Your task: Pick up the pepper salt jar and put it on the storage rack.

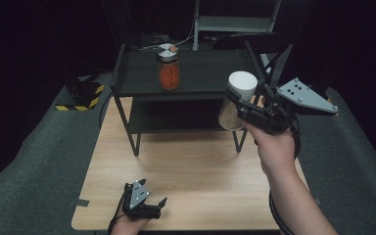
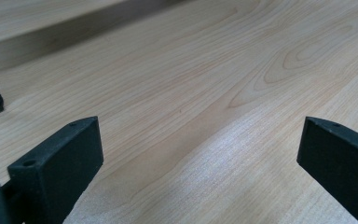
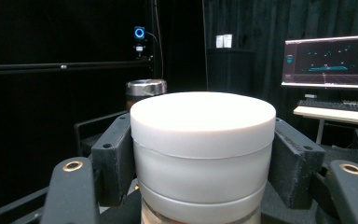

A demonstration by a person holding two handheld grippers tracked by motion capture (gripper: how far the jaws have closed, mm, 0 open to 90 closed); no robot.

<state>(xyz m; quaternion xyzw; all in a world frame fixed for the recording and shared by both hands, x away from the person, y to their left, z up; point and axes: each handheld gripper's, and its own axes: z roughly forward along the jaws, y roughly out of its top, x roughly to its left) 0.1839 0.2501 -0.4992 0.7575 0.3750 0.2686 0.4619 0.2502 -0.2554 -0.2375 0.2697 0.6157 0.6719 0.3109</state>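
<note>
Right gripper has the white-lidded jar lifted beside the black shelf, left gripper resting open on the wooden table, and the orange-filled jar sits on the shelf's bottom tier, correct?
Not quite. The orange-filled glass jar stands on the top tier of the black metal shelf, as the high view shows. The rest holds: right gripper clamps the white-lidded jar, left gripper open on the wooden table.

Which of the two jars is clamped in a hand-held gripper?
The white-lidded jar, clamped in the right hand-held gripper. The orange-filled jar stands free on the black shelf.

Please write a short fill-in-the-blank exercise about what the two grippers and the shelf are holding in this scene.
1. The right gripper is shut on a jar with a ____ lid.
2. The left gripper rests low over the wooden table with its jaws ____.
3. The orange-filled jar stands on the ____ tier of the black shelf.

Missing words: white; open; top
</note>
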